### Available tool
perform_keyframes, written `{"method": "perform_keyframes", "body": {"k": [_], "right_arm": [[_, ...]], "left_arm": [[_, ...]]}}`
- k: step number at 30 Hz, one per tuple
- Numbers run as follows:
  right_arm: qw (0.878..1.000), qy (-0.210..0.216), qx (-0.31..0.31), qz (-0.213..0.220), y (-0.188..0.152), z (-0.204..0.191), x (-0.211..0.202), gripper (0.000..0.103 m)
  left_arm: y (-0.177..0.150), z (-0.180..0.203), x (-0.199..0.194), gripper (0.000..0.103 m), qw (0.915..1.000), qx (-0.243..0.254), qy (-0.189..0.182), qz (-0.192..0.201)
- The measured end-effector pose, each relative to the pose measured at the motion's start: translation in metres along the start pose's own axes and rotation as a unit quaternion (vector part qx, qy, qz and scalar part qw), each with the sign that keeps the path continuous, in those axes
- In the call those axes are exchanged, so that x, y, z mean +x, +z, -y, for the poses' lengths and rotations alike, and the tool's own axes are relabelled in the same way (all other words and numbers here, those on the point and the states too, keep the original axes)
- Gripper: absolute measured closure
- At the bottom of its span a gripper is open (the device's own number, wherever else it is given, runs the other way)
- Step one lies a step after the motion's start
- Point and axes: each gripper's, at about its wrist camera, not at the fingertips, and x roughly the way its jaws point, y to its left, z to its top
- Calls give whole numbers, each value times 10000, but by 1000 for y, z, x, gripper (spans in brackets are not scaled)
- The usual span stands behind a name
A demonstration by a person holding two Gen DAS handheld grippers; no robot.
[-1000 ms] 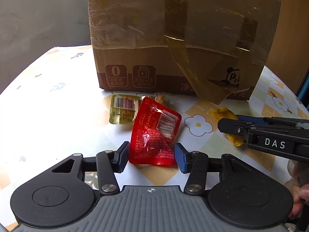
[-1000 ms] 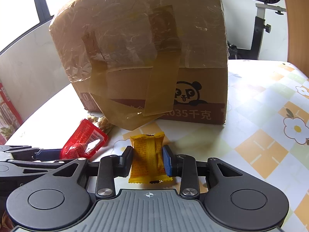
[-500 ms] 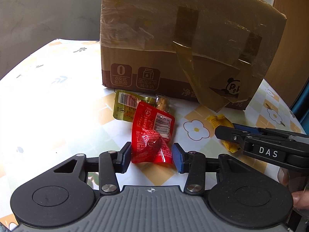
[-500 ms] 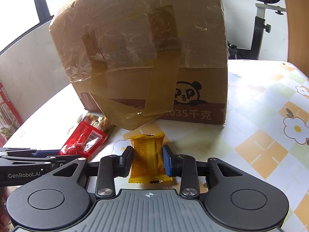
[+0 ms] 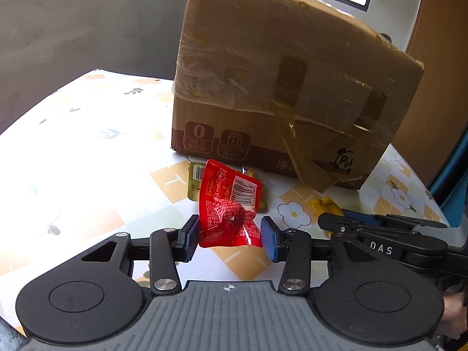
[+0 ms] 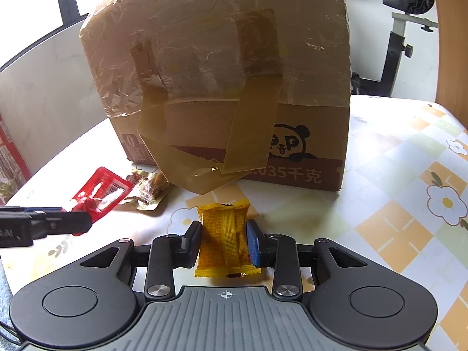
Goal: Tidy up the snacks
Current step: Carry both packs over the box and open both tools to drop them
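We've got the left claw (image 5: 229, 237) clamped on the red packet (image 5: 229, 210), lifted off the worktop (image 5: 87, 158), right claw (image 6: 223, 241) gripping the yellow snack (image 6: 223, 234). Next, probably both go up into the box (image 6: 234, 73).

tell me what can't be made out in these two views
- Inside of the cardboard box: both views see only its taped outer walls.
- Gold packet: left view, mostly covered by the red pouch.
- Yellow snack: in the left view the right gripper hides most of it.
- Print on the wrappers: too small to read.
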Motion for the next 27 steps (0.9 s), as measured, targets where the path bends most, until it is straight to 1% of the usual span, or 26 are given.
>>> {"method": "perform_keyframes", "body": {"k": [2, 6, 10, 13, 15, 18, 20, 22, 24, 27], "right_arm": [[10000, -18, 11, -65, 2, 1, -3, 73], [9995, -218, -221, -88, 4, -2, -20, 73], [9994, -304, -138, 133, 7, 1, -50, 73], [9985, -308, -73, 440, 19, 4, -75, 73], [9972, -258, -76, 697, 33, 2, -91, 73], [9930, -161, -247, 1144, 63, -5, -115, 73], [9894, -53, -434, 1383, 87, -9, -129, 73], [9852, -55, -670, 1575, 111, -13, -136, 73], [9831, -22, -832, 1628, 138, -14, -136, 73], [9847, -91, -838, 1525, 178, -9, -119, 73]], "left_arm": [[2, -3, -8, 56, 9999, 17, -66, 122], [5, -10, -20, 56, 9994, -61, -141, 323], [11, -12, -33, 56, 9982, -92, -186, 555], [20, -10, -44, 56, 9969, 1, -226, 758], [32, -10, -55, 56, 9948, 11, -284, 978], [58, -8, -75, 56, 9897, 85, -391, 1373], [77, -5, -87, 56, 9855, 227, -432, 1628], [98, 0, -96, 55, 9811, 436, -480, 1823], [122, 4, -96, 55, 9788, 568, -566, 1882], [159, 11, -83, 55, 9796, 659, -638, 1789]]}}
